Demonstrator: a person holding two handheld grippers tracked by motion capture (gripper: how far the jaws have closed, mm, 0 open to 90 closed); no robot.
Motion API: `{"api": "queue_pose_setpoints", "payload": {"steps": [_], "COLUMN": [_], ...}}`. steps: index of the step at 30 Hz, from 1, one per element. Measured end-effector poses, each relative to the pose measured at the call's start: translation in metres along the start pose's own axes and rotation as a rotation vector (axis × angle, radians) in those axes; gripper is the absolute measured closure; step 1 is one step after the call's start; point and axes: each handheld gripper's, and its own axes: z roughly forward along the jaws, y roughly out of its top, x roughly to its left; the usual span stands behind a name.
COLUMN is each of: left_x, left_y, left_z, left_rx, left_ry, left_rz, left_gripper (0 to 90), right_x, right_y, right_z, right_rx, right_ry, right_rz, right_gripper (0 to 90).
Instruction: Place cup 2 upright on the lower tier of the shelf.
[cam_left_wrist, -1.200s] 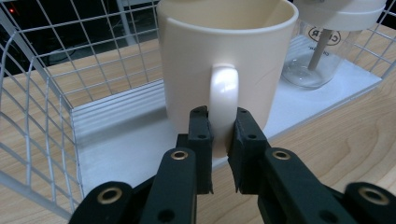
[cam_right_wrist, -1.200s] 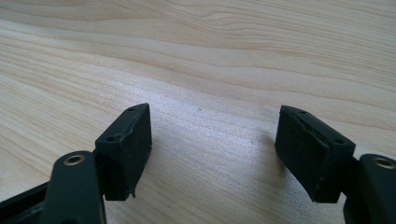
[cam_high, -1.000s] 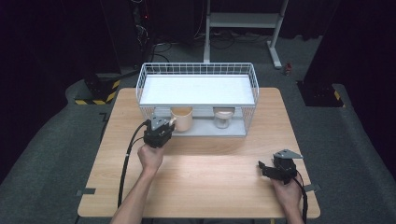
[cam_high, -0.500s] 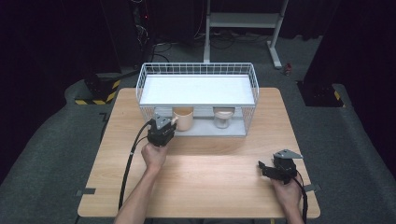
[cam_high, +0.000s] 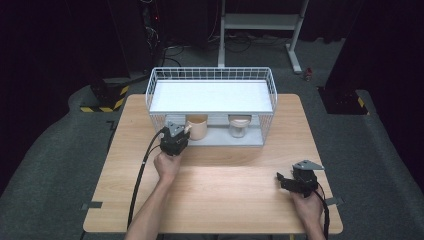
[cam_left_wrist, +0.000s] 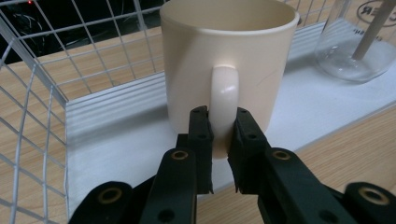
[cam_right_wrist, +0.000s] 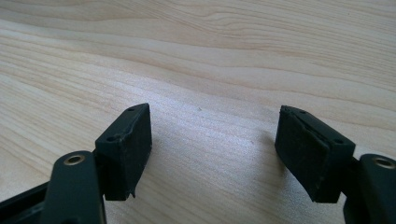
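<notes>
Left gripper (cam_left_wrist: 218, 123) clamped on the handle of the cream mug (cam_left_wrist: 229, 60); jaws pinch the handle low. Mug stands upright on the lower shelf of the white wire rack (cam_high: 210, 75), left part, at its near edge. Glass flask (cam_left_wrist: 359, 44) to its right, with dark printed lettering too cut off to read. Right gripper (cam_right_wrist: 212, 144) jaws spread wide, holding nothing, low over the wooden table (cam_high: 225, 200), near right.
</notes>
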Motion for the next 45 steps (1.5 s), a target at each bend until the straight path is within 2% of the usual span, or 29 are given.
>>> {"api": "queue_pose_setpoints", "payload": {"steps": [4, 8, 17, 26, 27, 29, 31, 34, 36, 40, 45], "left_x": [0.003, 0.006, 0.012, 0.012, 0.012, 0.011, 0.013, 0.014, 0.016, 0.019, 0.021], "left_y": [-0.001, -0.002, -0.004, -0.004, -0.004, -0.006, -0.008, -0.011, -0.012, -0.014, -0.016], "left_z": [0.002, 0.005, 0.012, 0.014, 0.013, 0.015, 0.016, 0.012, 0.008, 0.001, -0.009], "left_rx": [0.003, 0.024, 0.039, 0.039, 0.047, 0.062, 0.083, 0.066, 0.053, 0.042, 0.025], "left_ry": [-0.005, 0.001, -0.002, 0.006, 0.011, 0.02, 0.028, 0.04, 0.041, 0.027, 0.021], "left_rz": [-0.021, -0.023, -0.075, -0.079, -0.064, -0.066, -0.057, -0.081, -0.089, -0.091, -0.101], "left_gripper": [80.3, 80.3, 80.1, 79.2, 78.6, 73.6, 64.0, 52.0, 47.2, 42.2, 40.3], "right_x": [0.0, 0.0, 0.0, 0.0, 0.0, 0.0, 0.0, 0.0, 0.0, 0.0, 0.0], "right_y": [0.0, 0.0, 0.0, 0.0, 0.0, 0.0, 0.0, 0.0, 0.0, 0.0, 0.0], "right_z": [0.0, 0.0, 0.0, 0.0, 0.0, 0.0, 0.0, 0.0, 0.0, 0.0, 0.0], "right_rx": [0.0, 0.0, 0.0, 0.0, 0.0, 0.0, 0.0, 0.0, 0.0, 0.0, 0.0], "right_ry": [0.0, 0.0, 0.0, 0.0, 0.0, 0.0, 0.0, 0.0, 0.0, 0.0, 0.0], "right_rz": [0.0, 0.0, 0.0, -0.001, 0.0, -0.001, 0.0, -0.001, 0.0, -0.001, 0.0], "right_gripper": [27.4, 27.4, 27.4, 27.4, 27.5, 27.4, 27.4, 27.4, 27.4, 27.4, 27.5]}}
